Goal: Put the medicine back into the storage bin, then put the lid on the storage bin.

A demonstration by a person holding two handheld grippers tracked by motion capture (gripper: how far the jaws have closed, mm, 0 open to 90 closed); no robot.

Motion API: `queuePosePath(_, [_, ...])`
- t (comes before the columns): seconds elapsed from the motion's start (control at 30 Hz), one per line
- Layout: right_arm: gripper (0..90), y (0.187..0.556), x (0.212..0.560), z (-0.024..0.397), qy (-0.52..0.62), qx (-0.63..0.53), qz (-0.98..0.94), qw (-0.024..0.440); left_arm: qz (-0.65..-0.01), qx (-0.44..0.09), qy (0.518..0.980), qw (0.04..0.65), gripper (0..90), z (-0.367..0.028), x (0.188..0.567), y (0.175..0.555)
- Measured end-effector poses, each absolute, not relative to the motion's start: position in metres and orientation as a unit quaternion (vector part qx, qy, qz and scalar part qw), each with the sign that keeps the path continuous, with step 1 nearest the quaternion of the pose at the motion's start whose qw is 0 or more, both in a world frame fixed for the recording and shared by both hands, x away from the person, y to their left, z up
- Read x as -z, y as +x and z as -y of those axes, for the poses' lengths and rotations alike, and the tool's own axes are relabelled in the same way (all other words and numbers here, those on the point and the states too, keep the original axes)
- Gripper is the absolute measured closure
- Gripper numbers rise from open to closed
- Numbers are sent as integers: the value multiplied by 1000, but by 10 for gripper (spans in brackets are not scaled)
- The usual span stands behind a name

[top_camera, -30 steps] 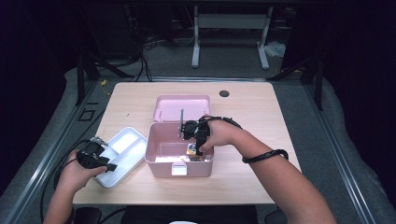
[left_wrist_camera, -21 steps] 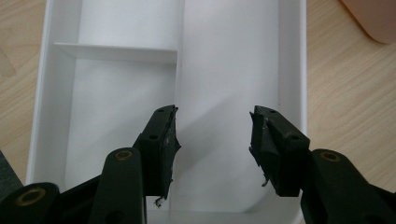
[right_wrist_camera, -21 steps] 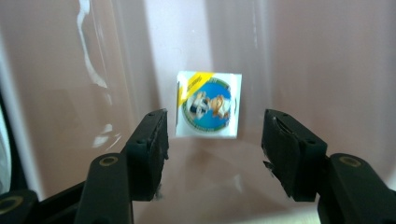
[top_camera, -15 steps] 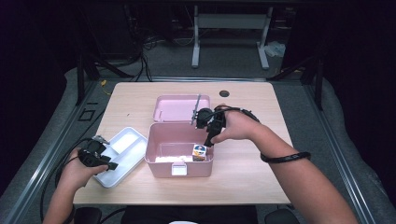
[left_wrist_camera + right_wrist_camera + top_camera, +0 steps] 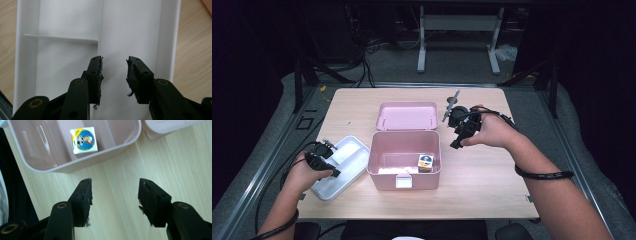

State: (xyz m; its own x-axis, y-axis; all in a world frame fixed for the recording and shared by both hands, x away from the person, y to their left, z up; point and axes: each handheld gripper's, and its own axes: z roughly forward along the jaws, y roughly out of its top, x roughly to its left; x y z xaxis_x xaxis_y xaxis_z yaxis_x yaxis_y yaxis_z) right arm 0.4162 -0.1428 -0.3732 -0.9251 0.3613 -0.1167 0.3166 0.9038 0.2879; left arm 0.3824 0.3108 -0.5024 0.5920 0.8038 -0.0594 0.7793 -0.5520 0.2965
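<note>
Dark room, wooden desk [image 5: 492,180]. Right gripper [image 5: 460,131] has pulled out of the pink box [image 5: 404,172] to its right side, jaws apart & empty; cube [image 5: 425,162] left inside, near front right corner. Drop looks done. Left gripper [image 5: 323,156] over white tray [image 5: 343,165], jaws apart.

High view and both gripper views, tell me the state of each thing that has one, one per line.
Pink box: open, lid swung back flat on the table.
Small cube: lying inside the pink box, near its right wall.
White tray: out on the table, compartments bare.
Left gripper: open, over the white tray.
Right gripper: open, holding nothing, above bare table.
</note>
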Motion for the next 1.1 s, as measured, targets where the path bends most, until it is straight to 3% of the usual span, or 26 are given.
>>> queuePosePath(0.33, [461, 417, 394, 169, 213, -145, -963, 79, -448, -38, 889, 90, 708, -308, 510, 396])
queuePosePath(1.1, [480, 416, 432, 186, 247, -163, -953, 56, -435, -8, 898, 66, 863, -304, 525, 418])
